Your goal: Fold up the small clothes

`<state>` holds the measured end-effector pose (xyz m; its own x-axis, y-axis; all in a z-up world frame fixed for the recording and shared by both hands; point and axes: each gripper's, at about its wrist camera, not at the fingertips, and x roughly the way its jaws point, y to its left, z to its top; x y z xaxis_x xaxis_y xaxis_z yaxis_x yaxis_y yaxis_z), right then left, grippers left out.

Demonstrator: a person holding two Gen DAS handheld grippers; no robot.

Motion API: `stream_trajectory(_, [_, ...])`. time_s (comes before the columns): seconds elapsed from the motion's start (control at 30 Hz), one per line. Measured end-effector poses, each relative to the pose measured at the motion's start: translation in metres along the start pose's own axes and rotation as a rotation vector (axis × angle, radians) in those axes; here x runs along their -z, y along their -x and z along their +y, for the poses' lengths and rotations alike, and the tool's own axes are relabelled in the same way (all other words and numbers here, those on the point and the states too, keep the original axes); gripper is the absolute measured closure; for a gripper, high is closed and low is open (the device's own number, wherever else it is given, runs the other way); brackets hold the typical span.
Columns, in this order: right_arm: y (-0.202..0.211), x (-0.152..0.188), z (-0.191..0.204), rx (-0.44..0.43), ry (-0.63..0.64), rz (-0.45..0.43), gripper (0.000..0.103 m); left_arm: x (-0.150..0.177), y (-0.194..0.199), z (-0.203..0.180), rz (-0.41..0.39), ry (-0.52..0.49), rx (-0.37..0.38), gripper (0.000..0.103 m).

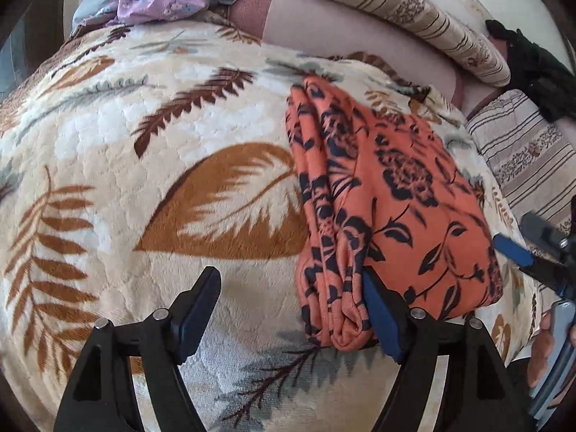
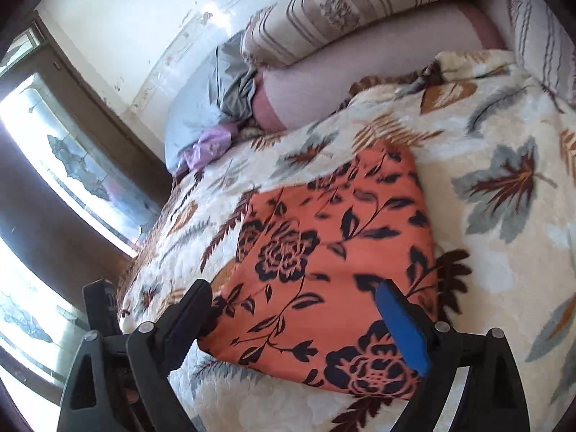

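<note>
A folded orange garment with dark flower print (image 1: 388,201) lies on a cream leaf-patterned blanket (image 1: 144,144); it also shows in the right wrist view (image 2: 324,252). My left gripper (image 1: 288,291) is open and empty, its right finger (image 1: 381,316) resting against the garment's near edge, its left finger over bare blanket. My right gripper (image 2: 295,302) is open and empty, hovering over the garment's near end with one finger at each side. The right gripper also shows at the right edge of the left wrist view (image 1: 532,252).
Striped pillows (image 1: 414,14) and a pink bolster (image 2: 360,82) line the far side of the bed. Grey-blue and lilac clothes (image 1: 162,3) lie piled at the blanket's far left corner. A black item (image 1: 532,68) lies at the right. A window (image 2: 54,165) is at left.
</note>
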<state>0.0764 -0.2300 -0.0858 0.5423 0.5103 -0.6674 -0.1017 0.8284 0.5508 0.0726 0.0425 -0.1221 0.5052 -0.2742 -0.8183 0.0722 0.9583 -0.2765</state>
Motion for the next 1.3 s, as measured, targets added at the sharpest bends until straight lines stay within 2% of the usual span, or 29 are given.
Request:
stream_trajectory(0.03, [-0.017, 0.011, -0.008, 0.04, -0.035, 0.067, 0.009, 0.003, 0.0, 0.003, -0.024, 0.004, 0.013, 0.02])
stream_trajectory(0.1, [-0.015, 0.021, -0.004, 0.066, 0.007, 0.014, 0.009, 0.005, 0.004, 0.003, -0.044, -0.021, 0.01, 0.02])
stream_trajectory(0.2, [-0.003, 0.018, 0.014, 0.12, 0.017, 0.035, 0.009, 0.003, 0.006, 0.006, -0.051, -0.016, 0.027, 0.019])
stream_trajectory(0.33, [0.018, 0.007, 0.033, 0.117, 0.072, -0.066, 0.008, 0.003, 0.005, 0.009, -0.043, 0.01, 0.045, 0.018])
stream_trajectory(0.37, [0.014, 0.009, 0.03, 0.118, 0.055, -0.061, 0.006, 0.004, 0.005, 0.007, -0.044, 0.004, 0.042, 0.018])
stream_trajectory(0.4, [0.003, 0.013, 0.023, 0.128, 0.024, -0.024, 0.001, 0.003, 0.005, 0.008, -0.044, 0.003, 0.042, 0.018])
stream_trajectory(0.43, [-0.012, 0.017, 0.012, 0.148, -0.018, 0.049, 0.001, 0.004, 0.005, 0.008, -0.041, 0.008, 0.044, 0.018])
stream_trajectory(0.47, [-0.021, 0.022, 0.005, 0.161, -0.038, 0.081, 0.001, 0.004, 0.005, 0.007, -0.035, 0.01, 0.05, 0.018])
stream_trajectory(0.53, [-0.012, 0.023, 0.015, 0.163, -0.006, 0.006, 0.001, 0.005, 0.008, 0.008, -0.04, 0.02, 0.049, 0.018])
stream_trajectory(0.63, [-0.002, 0.015, 0.026, 0.152, -0.029, -0.035, 0.001, 0.005, 0.008, 0.009, -0.033, 0.027, 0.053, 0.017])
stream_trajectory(0.77, [0.005, -0.007, 0.039, 0.142, 0.011, -0.101, 0.001, 0.003, 0.006, 0.009, -0.028, 0.03, 0.052, 0.017])
stream_trajectory(0.9, [-0.02, -0.028, 0.022, 0.105, -0.078, -0.072, 0.001, 0.004, 0.005, 0.008, -0.035, 0.016, 0.04, 0.015])
stream_trajectory(0.97, [-0.046, -0.029, 0.002, 0.104, -0.161, 0.002, 0.001, 0.003, 0.004, 0.007, -0.036, 0.007, 0.034, 0.014])
stream_trajectory(1.03, [-0.041, -0.03, 0.008, 0.103, -0.159, -0.037, 0.0, 0.003, 0.003, 0.006, -0.039, -0.001, 0.026, 0.014])
stream_trajectory(1.1, [-0.035, -0.032, 0.019, 0.072, -0.122, -0.038, 0.0, 0.003, 0.002, 0.005, -0.041, -0.006, 0.021, 0.013])
stream_trajectory(1.17, [-0.028, -0.034, 0.025, 0.073, -0.073, -0.078, 0.001, 0.002, 0.001, 0.002, -0.043, -0.007, 0.013, 0.013])
stream_trajectory(1.23, [-0.036, -0.035, 0.017, 0.116, -0.063, -0.053, 0.001, 0.003, 0.0, 0.0, -0.052, -0.012, 0.004, 0.012])
stream_trajectory(1.27, [-0.044, -0.034, 0.007, 0.123, -0.1, -0.002, 0.001, 0.004, -0.001, -0.001, -0.06, -0.018, 0.001, 0.01])
stream_trajectory(1.3, [-0.042, -0.032, 0.003, 0.102, -0.122, -0.008, 0.001, 0.006, -0.002, -0.001, -0.07, -0.025, -0.005, 0.009])
